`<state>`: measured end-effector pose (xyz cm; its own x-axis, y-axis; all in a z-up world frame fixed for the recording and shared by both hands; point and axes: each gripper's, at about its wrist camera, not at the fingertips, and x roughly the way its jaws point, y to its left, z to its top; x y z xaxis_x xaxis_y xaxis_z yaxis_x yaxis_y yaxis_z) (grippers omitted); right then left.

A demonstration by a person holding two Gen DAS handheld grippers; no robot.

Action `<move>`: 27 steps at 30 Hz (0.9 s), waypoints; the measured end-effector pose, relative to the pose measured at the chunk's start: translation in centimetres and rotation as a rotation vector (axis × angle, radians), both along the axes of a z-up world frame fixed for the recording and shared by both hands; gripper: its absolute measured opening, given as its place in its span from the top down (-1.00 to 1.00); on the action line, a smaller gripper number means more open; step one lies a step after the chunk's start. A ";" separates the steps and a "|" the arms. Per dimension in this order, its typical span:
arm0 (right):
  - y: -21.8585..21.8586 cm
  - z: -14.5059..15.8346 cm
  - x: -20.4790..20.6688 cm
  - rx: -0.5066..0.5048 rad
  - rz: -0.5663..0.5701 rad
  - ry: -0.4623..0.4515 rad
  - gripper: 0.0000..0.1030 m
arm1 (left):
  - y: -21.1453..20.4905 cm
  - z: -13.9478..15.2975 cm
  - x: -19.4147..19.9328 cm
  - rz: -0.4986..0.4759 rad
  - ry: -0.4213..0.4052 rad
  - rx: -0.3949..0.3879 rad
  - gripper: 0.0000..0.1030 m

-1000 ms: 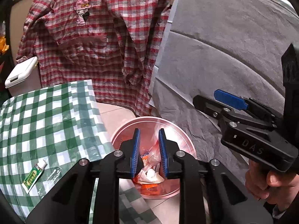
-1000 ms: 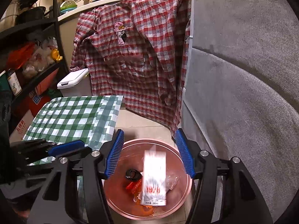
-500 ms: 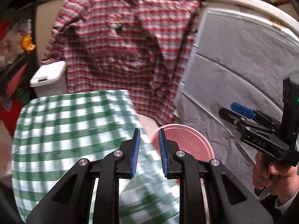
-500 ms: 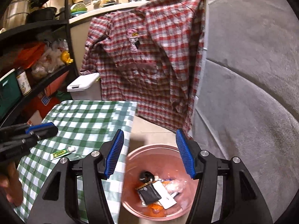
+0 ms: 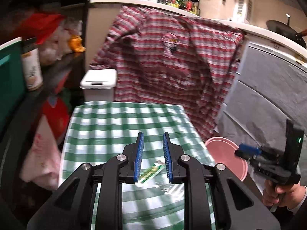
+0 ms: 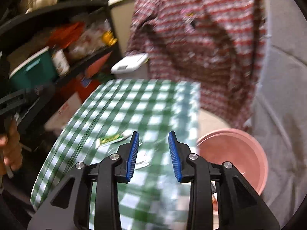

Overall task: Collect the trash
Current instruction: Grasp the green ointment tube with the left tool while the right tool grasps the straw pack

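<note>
Beside checked table, pink bin, draped shirt.

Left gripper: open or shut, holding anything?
Open and empty. The left gripper shows a clear gap between its blue pads, with the green sachet lying on the checked tablecloth visible through it.

Glossy green-and-white checked cover on the table, looks like wipe-clean vinyl. Smooth pink plastic on the bin. Soft woven plaid cloth for the shirt. Matt black plastic on the left gripper and right gripper, ribbed blue pads, shiny metal pins. Printed glossy tube.
</note>
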<state>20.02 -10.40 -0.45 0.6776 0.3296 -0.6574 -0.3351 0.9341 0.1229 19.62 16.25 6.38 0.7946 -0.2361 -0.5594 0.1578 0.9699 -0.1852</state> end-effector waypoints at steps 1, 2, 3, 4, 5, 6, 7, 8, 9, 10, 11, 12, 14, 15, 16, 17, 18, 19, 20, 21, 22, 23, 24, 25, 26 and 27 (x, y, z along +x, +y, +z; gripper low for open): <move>1.1 -0.7 0.0 -0.013 0.025 0.020 0.35 | 0.6 -0.1 -0.1 0.006 0.002 0.001 0.60; 2.2 -1.5 0.1 -0.032 0.048 0.034 0.35 | 1.2 -0.3 -0.1 0.012 0.005 0.003 0.60; 3.1 -2.2 0.0 -0.051 0.064 0.044 0.33 | 1.8 -0.5 -0.1 0.018 0.008 0.007 0.60; 4.0 -2.9 0.0 -0.072 0.080 0.055 0.24 | 2.4 -0.7 0.0 0.026 0.013 0.010 0.60; 4.5 -3.5 0.0 -0.086 0.093 0.064 0.21 | 2.9 -0.9 0.0 0.032 0.015 0.009 0.60; 5.5 -4.4 0.2 -0.109 0.110 0.077 0.13 | 3.4 -1.1 0.2 0.041 0.018 0.004 0.60; 6.1 -5.0 0.3 -0.124 0.120 0.086 0.01 | 3.9 -1.2 0.2 0.045 0.020 0.000 0.60; 6.9 -5.9 0.5 -0.144 0.137 0.101 -0.07 | 4.4 -1.5 0.4 0.053 0.023 -0.004 0.60; 7.4 -6.4 0.7 -0.154 0.149 0.111 -0.20 | 4.7 -1.7 0.4 0.057 0.025 -0.004 0.60; 8.0 -7.1 0.9 -0.171 0.165 0.121 -0.29 | 4.9 -1.9 0.5 0.058 0.028 -0.005 0.60; 8.3 -7.6 1.0 -0.183 0.174 0.125 -0.32 | 5.1 -2.1 0.7 0.059 0.033 -0.003 0.60; 8.9 -8.2 1.1 -0.201 0.191 0.131 -0.40 | 5.3 -2.4 0.8 0.060 0.036 -0.001 0.60; 9.8 -9.2 1.3 -0.239 0.223 0.139 -0.49 | 5.7 -2.7 1.0 0.057 0.042 0.000 0.60; 10.1 -9.5 1.4 -0.257 0.233 0.142 -0.54 | 5.9 -2.9 1.1 0.055 0.045 0.000 0.60; 10.4 -10.0 1.5 -0.277 0.241 0.147 -0.56 | 6.0 -3.0 1.2 0.054 0.047 0.000 0.60; 10.7 -10.6 1.6 -0.299 0.247 0.154 -0.56 | 6.2 -3.3 1.3 0.053 0.050 -0.001 0.60; 10.8 -10.9 1.7 -0.312 0.249 0.160 -0.56 | 6.2 -3.4 1.5 0.052 0.054 -0.002 0.60; 10.9 -11.2 1.8 -0.323 0.252 0.166 -0.56 | 6.3 -3.6 1.6 0.051 0.057 -0.002 0.60; 10.8 -11.4 1.9 -0.329 0.254 0.169 -0.56 | 6.4 -3.8 1.8 0.048 0.063 -0.002 0.60; 10.9 -11.7 2.0 -0.340 0.258 0.172 -0.56 | 6.4 -4.1 2.0 0.046 0.068 -0.002 0.60; 10.8 -11.9 2.0 -0.351 0.260 0.172 -0.56 | 6.3 -4.3 2.2 0.043 0.072 -0.001 0.60; 10.7 -11.9 2.0 -0.354 0.266 0.165 -0.56 | 6.1 -4.7 2.4 0.038 0.080 -0.001 0.60; 10.6 -12.0 2.0 -0.355 0.268 0.164 -0.56 | 6.0 -4.9 2.6 0.034 0.086 -0.001 0.60; 10.5 -12.0 2.1 -0.356 0.270 0.162 -0.55 | 5.7 -5.3 2.8 0.029 0.093 -0.001 0.60; 10.3 -12.0 2.1 -0.361 0.269 0.156 -0.55 | 5.4 -5.8 3.2 0.021 0.103 0.000 0.60; 10.3 -11.9 2.1 -0.367 0.268 0.150 -0.53 | 5.0 -6.2 3.4 0.013 0.113 0.001 0.60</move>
<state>22.14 -0.05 -12.34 0.4893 0.2073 -0.8471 -0.5737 0.8081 -0.1337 23.07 21.23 0.14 0.7295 -0.2254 -0.6458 0.1231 0.9720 -0.2002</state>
